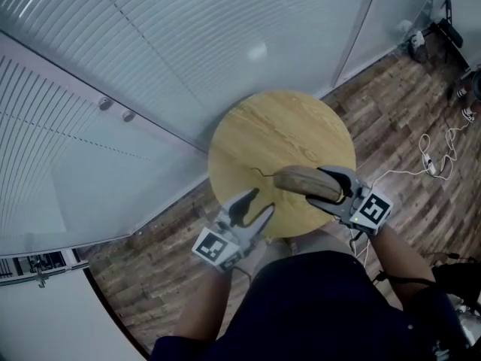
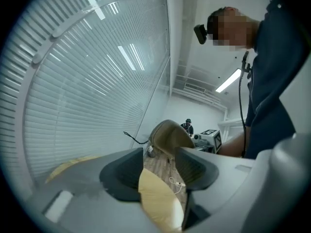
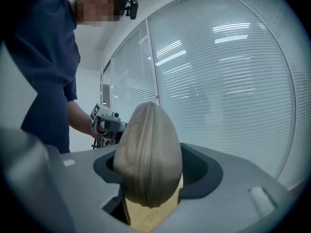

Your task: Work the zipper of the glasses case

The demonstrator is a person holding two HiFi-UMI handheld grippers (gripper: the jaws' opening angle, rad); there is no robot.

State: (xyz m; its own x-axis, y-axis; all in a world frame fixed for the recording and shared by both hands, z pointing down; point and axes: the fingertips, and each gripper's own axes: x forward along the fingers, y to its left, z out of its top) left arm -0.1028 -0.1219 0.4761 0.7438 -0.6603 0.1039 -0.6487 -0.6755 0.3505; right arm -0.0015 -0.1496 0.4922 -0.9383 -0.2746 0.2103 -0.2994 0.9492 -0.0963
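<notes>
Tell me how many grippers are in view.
2. The left gripper, open and empty, is over the near edge of the round table; the right gripper, beside it, clamps the glasses case. None seems hidden.

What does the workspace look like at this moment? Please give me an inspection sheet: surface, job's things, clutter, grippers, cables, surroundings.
Surface: round wooden table, light wood grain.
Job's things: tan glasses case, held above the table; its zipper looks closed where it shows; a thin black cord trails from one end.
Clutter: nothing seen.
Grippers: right gripper shut on the glasses case; left gripper open, nothing between its jaws.
Cables: white cable lying on the floor, right of the table.
Surroundings: wood-plank floor; glass walls with blinds.
</notes>
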